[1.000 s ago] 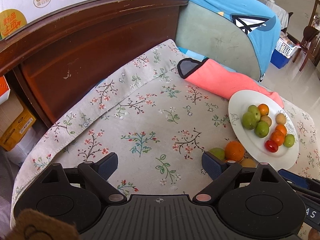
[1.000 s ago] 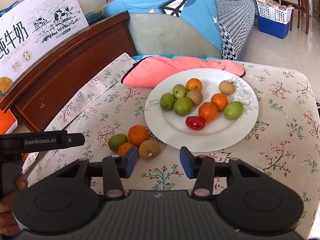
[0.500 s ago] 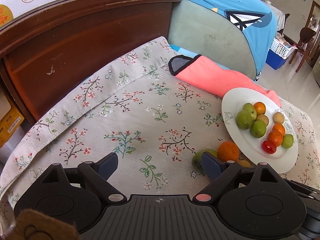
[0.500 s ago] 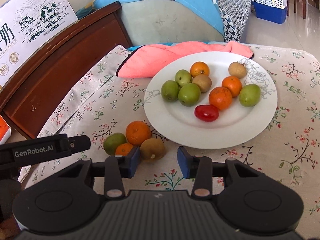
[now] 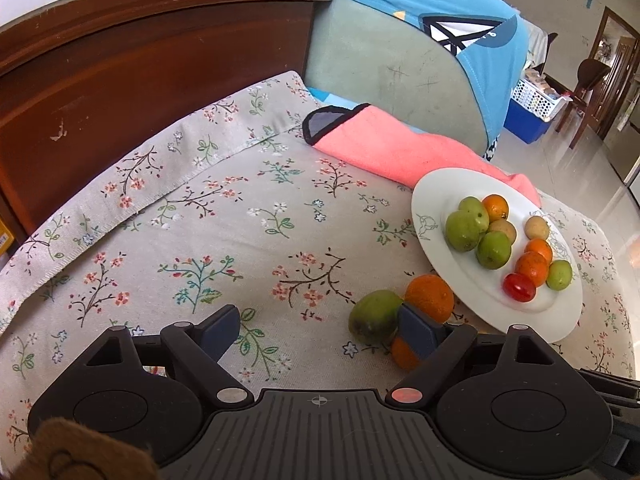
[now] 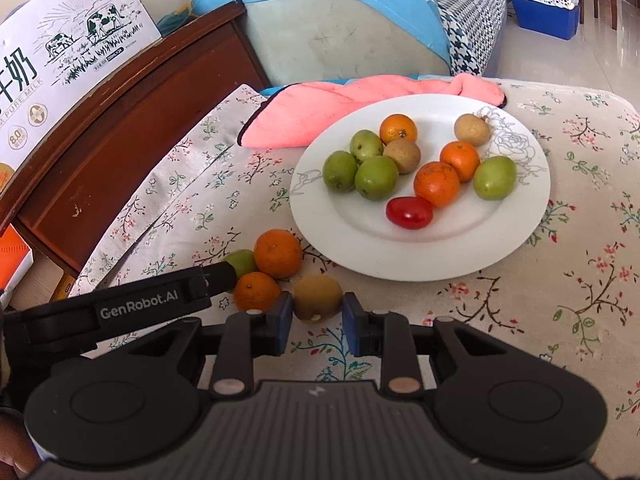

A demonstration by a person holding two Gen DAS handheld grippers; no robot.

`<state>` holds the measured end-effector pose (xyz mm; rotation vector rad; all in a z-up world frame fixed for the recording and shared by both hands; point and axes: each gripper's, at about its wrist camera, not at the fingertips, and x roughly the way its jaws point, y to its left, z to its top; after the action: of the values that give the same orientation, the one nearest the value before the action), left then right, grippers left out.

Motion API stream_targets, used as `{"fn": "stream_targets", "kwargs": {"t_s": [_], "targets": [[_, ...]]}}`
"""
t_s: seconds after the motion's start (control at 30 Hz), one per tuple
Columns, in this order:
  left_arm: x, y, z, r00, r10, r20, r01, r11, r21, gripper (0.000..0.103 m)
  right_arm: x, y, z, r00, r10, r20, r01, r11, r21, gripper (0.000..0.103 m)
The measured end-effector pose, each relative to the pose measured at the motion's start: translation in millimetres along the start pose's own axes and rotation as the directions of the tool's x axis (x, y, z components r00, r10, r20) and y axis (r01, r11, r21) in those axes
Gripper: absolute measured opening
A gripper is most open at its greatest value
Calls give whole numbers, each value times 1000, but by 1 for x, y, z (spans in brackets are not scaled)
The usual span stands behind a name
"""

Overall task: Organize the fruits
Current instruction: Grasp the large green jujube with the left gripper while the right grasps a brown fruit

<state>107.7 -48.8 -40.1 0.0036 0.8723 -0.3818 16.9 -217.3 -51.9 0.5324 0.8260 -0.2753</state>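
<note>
So far most of the job looks done: I count ten fruits on the white plate [image 6: 516, 236], a mix of green ones, oranges, brownish ones and one red one, and the plate sits toward the far right part of the table [image 6: 580, 280], its far rim touching the pink cloth [image 6: 360, 104]. Four pieces are left on the flowered cover just beside the plate's near-left rim: a large orange [image 6: 278, 253], a small orange [image 6: 256, 291], a green fruit [image 6: 241, 262] and a brown fruit [image 6: 318, 298]. My right claw [image 6: 316, 316] straddles the brown fruit, pads close on either side, but I cannot tell whether they are pressing it yet, and it rests on the cover. My left claw [image 5: 320, 330] is spread wide and empty, its right finger [image 5: 416, 334] in front of the small orange next to the green fruit. I reckon four transfers remain, brown fruit first.
</note>
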Motion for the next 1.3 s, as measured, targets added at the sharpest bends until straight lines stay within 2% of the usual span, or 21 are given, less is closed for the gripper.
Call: {"fn": "stream_targets", "kwargs": {"t_s": [0.17, 0.33, 0.43, 0.57, 0.67, 0.77, 0.93, 1.03, 1.17, 1.3], "targets": [[4, 0, 1, 1000, -12, 11, 12, 1000, -19, 87, 1, 3, 0, 1000, -10, 7, 10, 1000, -18, 27], [3, 6, 1, 999, -55, 0, 55, 997, -52, 76, 1, 2, 0, 1000, -4, 8, 4, 1000, -11, 27], [-1, 9, 1, 999, -37, 4, 38, 997, -63, 76, 1, 2, 1, 1000, -3, 6, 3, 1000, -14, 27], [1, 4, 0, 999, -53, -9, 53, 998, -18, 76, 3, 1, 2, 1000, 6, -1, -6, 1000, -8, 29], [1, -5, 0, 999, -30, 15, 30, 999, 26, 76, 6, 3, 1, 1000, 6, -6, -6, 1000, -14, 31], [3, -4, 0, 999, -41, 15, 41, 999, 9, 75, 6, 5, 0, 1000, -2, 0, 2, 999, -42, 31], [-2, -4, -1, 995, -96, 14, 96, 995, 13, 45, 5, 5, 0, 1000, 3, -2, -3, 999, -47, 27], [-7, -5, -2, 994, -106, 15, 106, 994, 29, 36, 5, 5, 1, 1000, 1, -5, -1, 999, -45, 27], [-7, -1, -3, 993, -120, 4, 120, 993, 22, 36, 4, 3, 1, 1000, -6, -8, 6, 999, -39, 27], [-3, -1, -4, 991, -130, 13, 130, 991, 22, 41, 4, 1, 2, 1000, -8, -9, 8, 1000, -21, 27]]}}
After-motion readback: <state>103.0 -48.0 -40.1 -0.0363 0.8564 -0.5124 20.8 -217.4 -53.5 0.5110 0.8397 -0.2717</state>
